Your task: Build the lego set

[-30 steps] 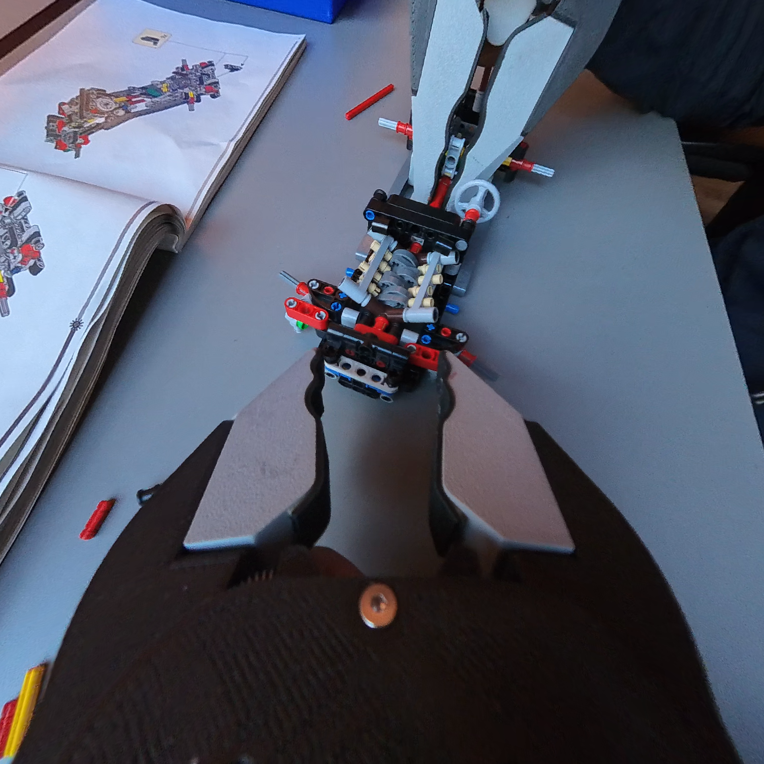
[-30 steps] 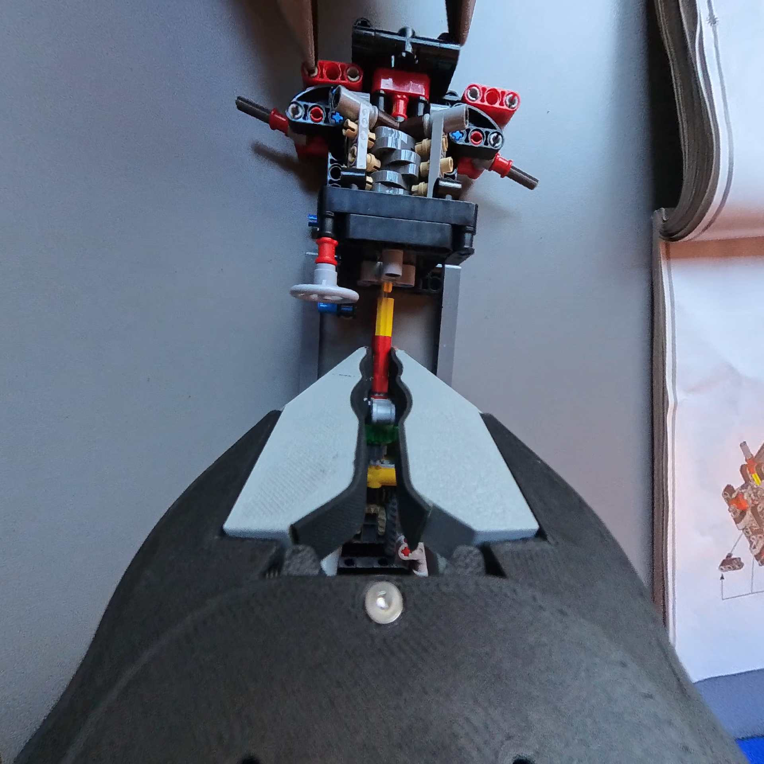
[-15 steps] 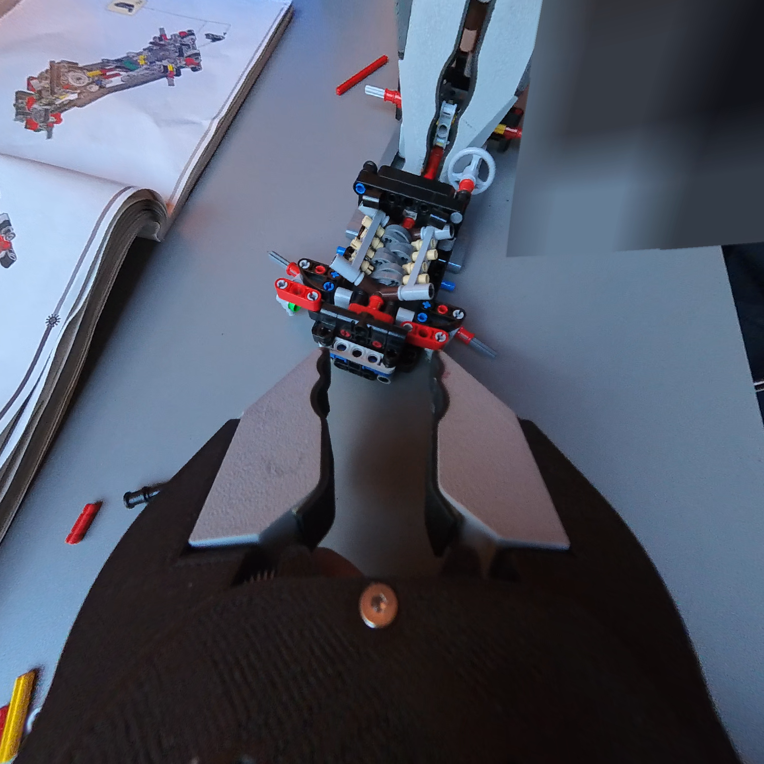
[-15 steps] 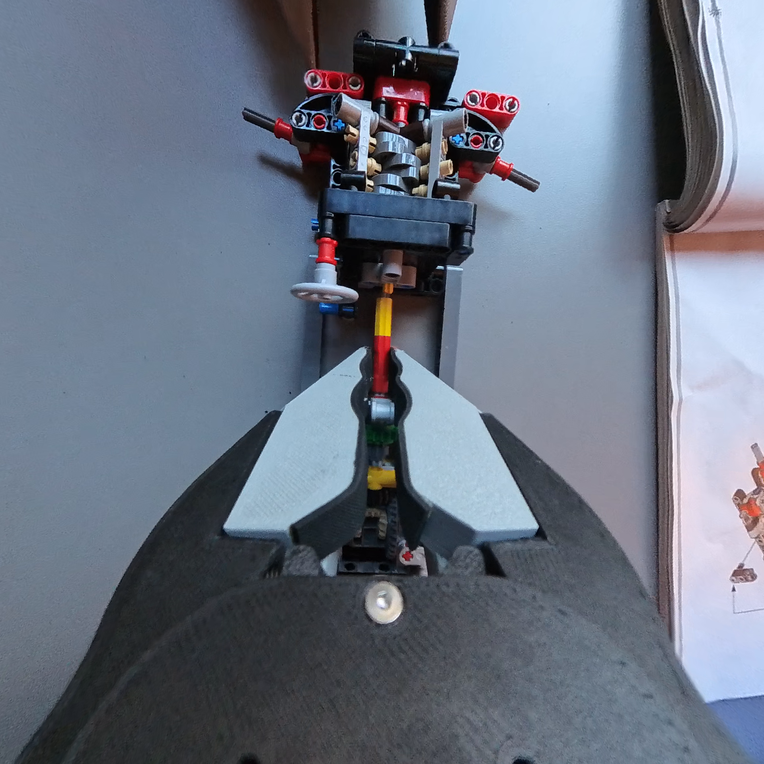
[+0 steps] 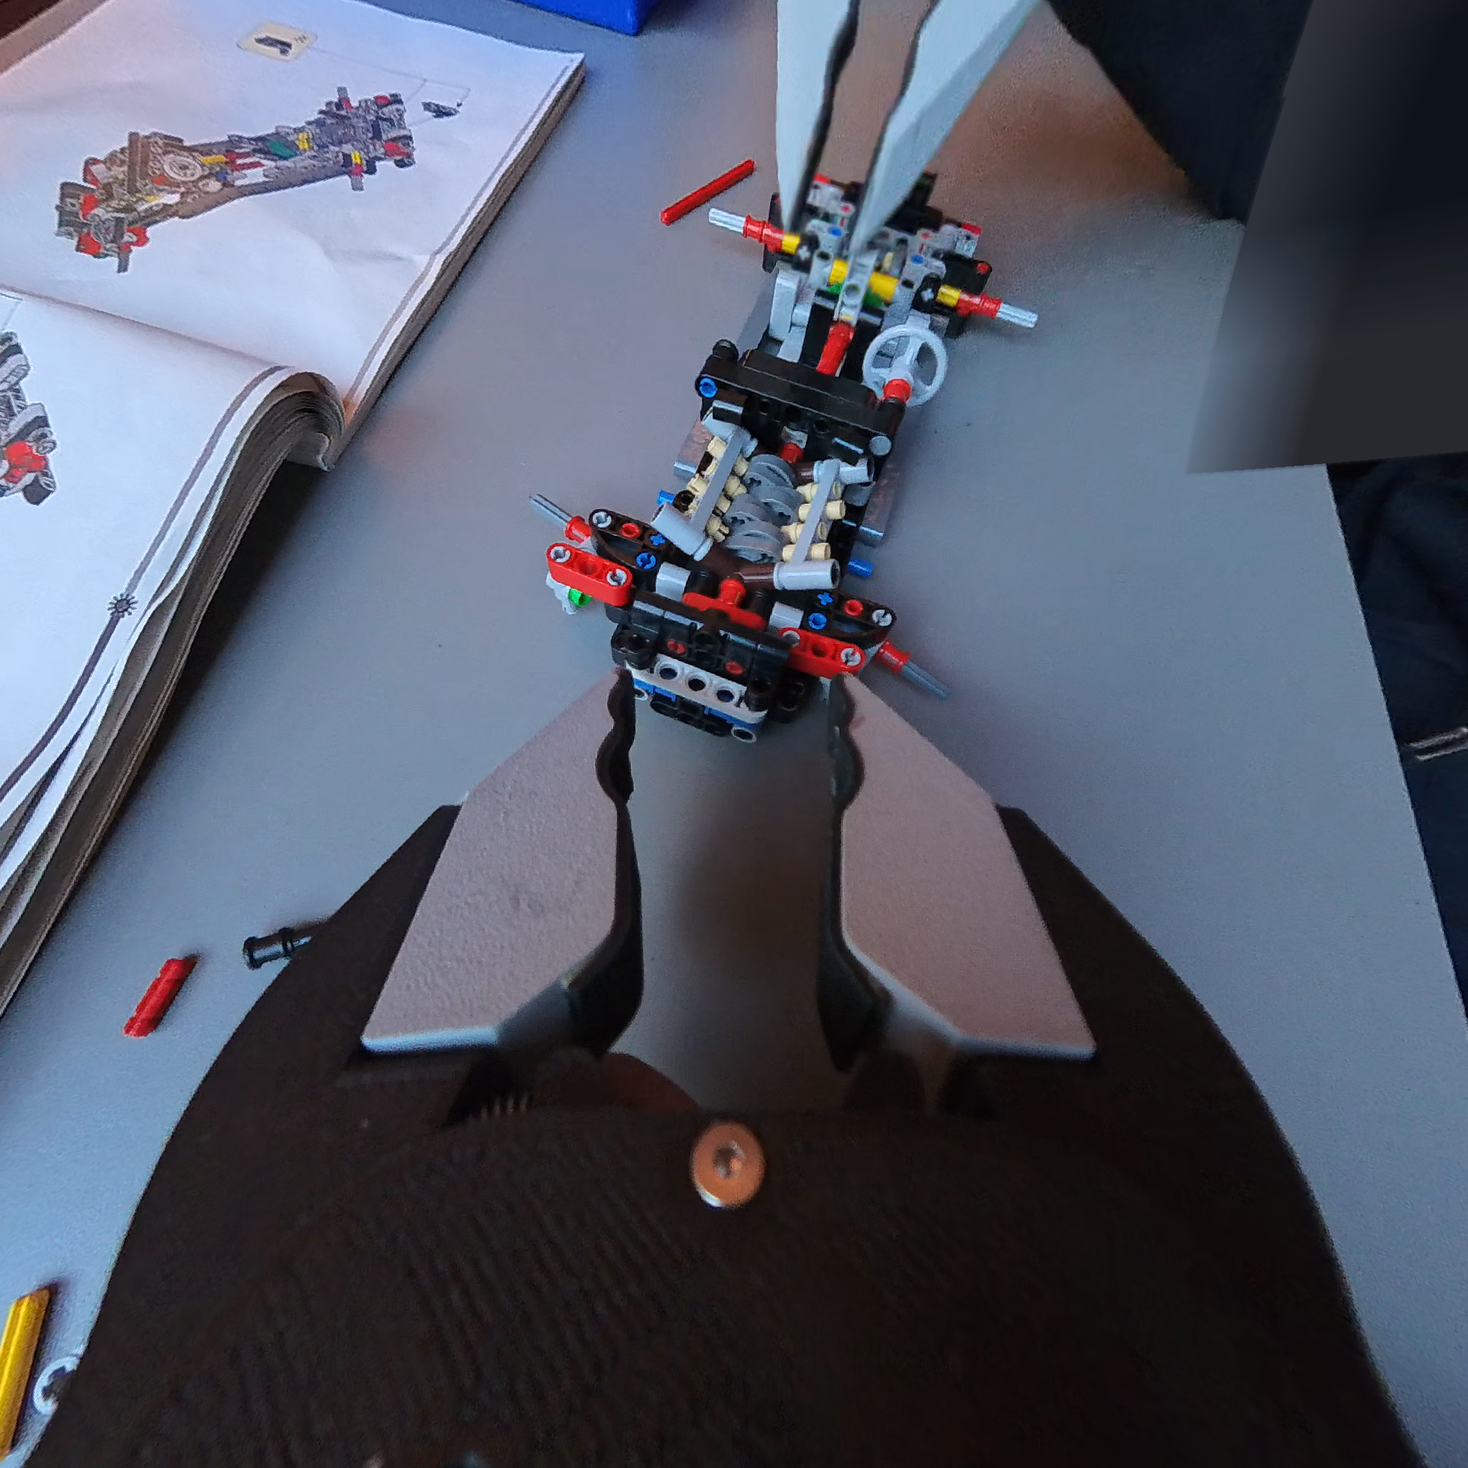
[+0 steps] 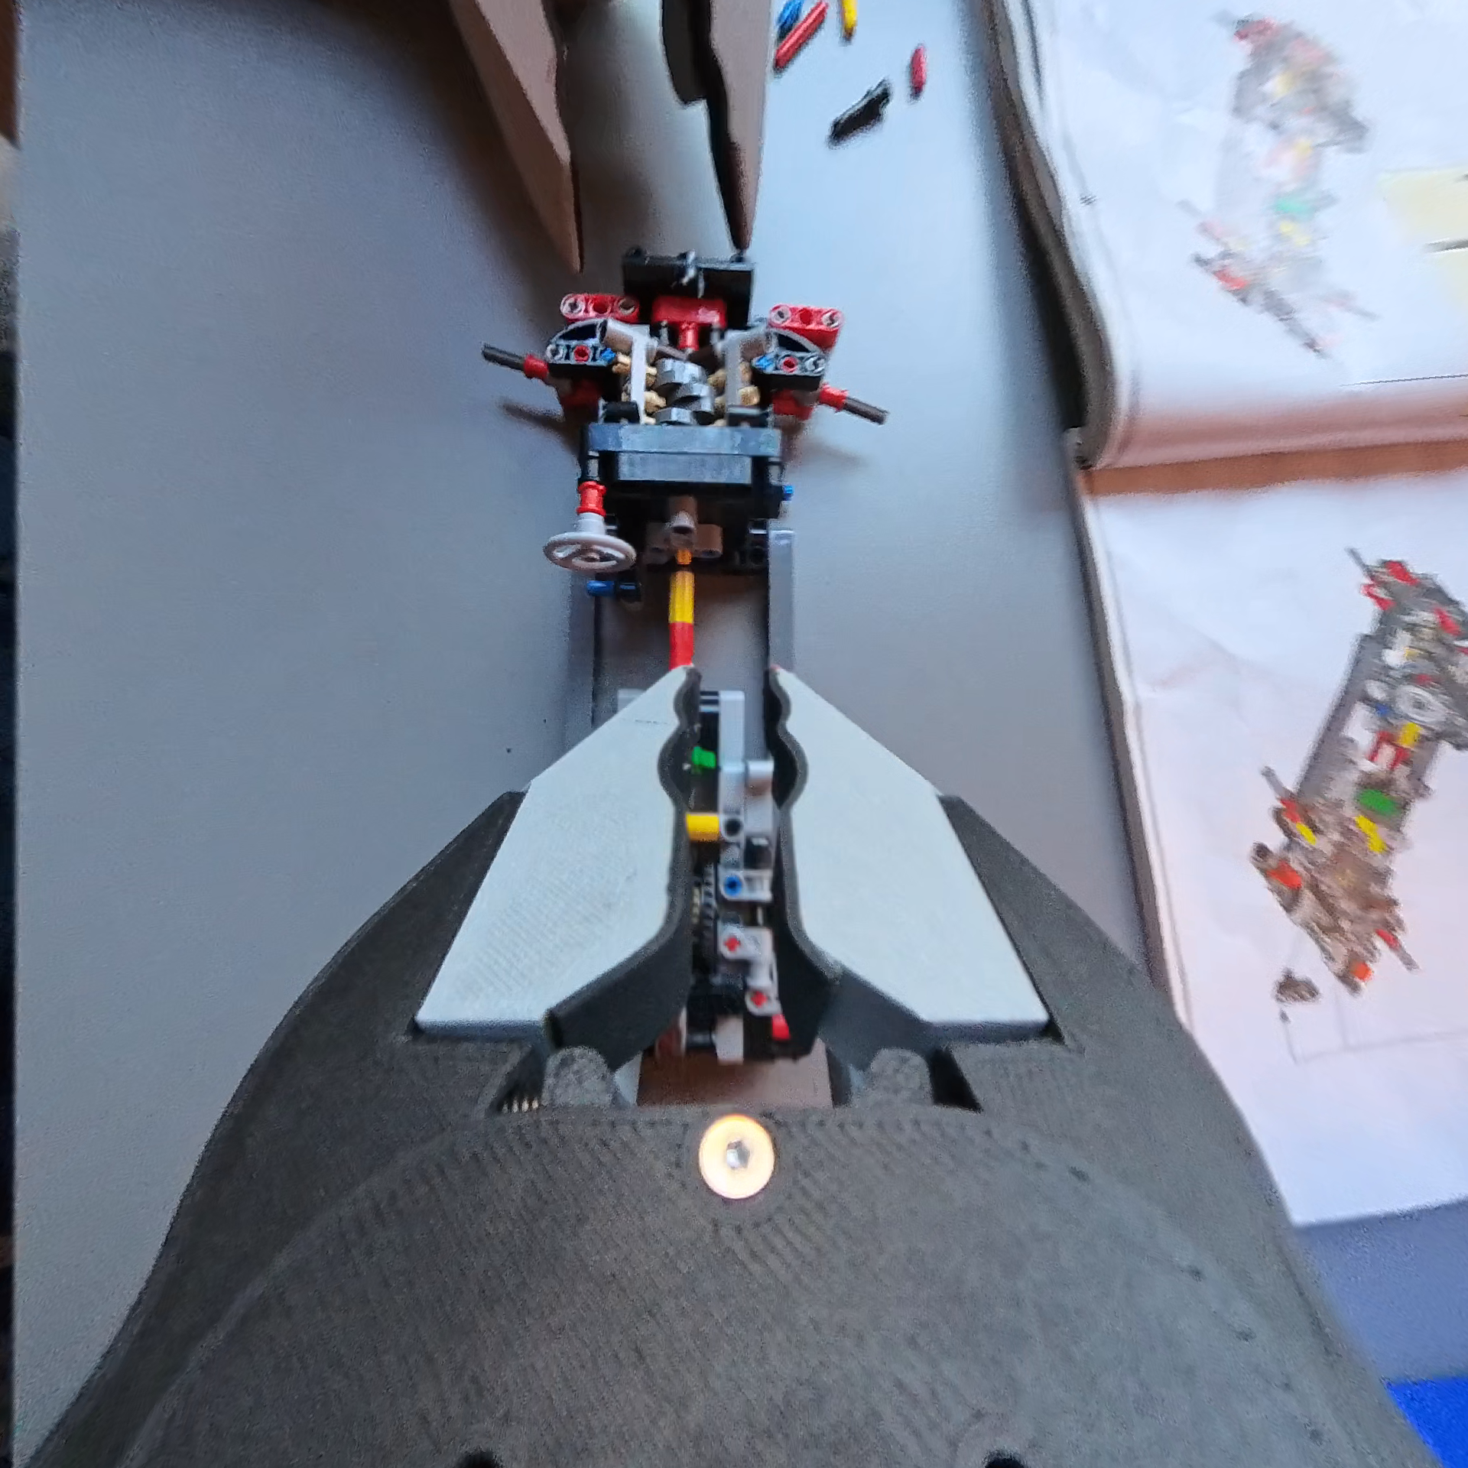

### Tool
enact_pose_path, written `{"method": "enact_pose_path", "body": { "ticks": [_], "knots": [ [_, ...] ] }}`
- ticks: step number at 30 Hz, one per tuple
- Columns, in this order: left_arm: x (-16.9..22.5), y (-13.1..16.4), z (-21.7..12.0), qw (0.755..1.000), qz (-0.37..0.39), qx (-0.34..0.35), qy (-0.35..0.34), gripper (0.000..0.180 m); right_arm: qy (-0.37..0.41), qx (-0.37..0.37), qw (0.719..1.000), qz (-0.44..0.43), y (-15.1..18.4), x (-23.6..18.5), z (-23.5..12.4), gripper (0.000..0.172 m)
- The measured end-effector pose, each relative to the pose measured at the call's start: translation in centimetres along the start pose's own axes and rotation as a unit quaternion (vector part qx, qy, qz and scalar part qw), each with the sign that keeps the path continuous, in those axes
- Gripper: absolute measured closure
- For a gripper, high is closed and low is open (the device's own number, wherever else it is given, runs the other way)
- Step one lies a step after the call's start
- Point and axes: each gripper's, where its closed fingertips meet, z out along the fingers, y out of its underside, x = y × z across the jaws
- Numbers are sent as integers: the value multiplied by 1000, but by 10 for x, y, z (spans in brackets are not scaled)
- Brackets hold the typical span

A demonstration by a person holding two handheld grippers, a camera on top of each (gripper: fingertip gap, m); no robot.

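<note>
- Left gripper [image 5: 727, 695]: jaws spread, bracketing the model's [image 5: 762, 508] near end at 12 o'clock, likely steadying it; contact unclear.
- Right gripper [image 6: 727, 675]: jaws parted above the far end, gripping nothing.
- Booklet [image 5: 238, 278] lies open at 10 o'clock.

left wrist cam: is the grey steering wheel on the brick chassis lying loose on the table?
No, the steering wheel stands mounted on a red post at the chassis, behind its black crossbeam.

We're at a hobby-style building desk: a plain grey counter [image 5: 1112, 715], an open instruction booklet [image 5: 238, 318], a half-built toy-brick vehicle [image 5: 762, 508], loose red pins [image 5: 159, 997] scattered about.
</note>
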Motion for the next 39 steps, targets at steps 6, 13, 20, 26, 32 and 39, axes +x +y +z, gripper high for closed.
{"method": "enact_pose_path", "body": {
  "ticks": [6,13,20,26,32,39],
  "knots": [
    [0,1,1,1000,2,-6,-5,134,4,14,999,44,18,6,-45,151],
    [1,4,3,1000,13,-17,-10,134,33,12,997,74,49,-2,-69,153],
    [1,3,1,1000,5,-12,-6,134,15,5,994,108,97,-12,-61,149],
    [-1,5,1,1000,-17,-15,3,134,-14,37,995,91,111,-15,-48,158],
    [1,19,11,997,-8,-71,2,138,-39,30,996,73,111,-19,-27,160],
    [-5,17,9,997,-41,-63,1,141,-59,51,994,74,102,-23,-19,172]
  ]
}}
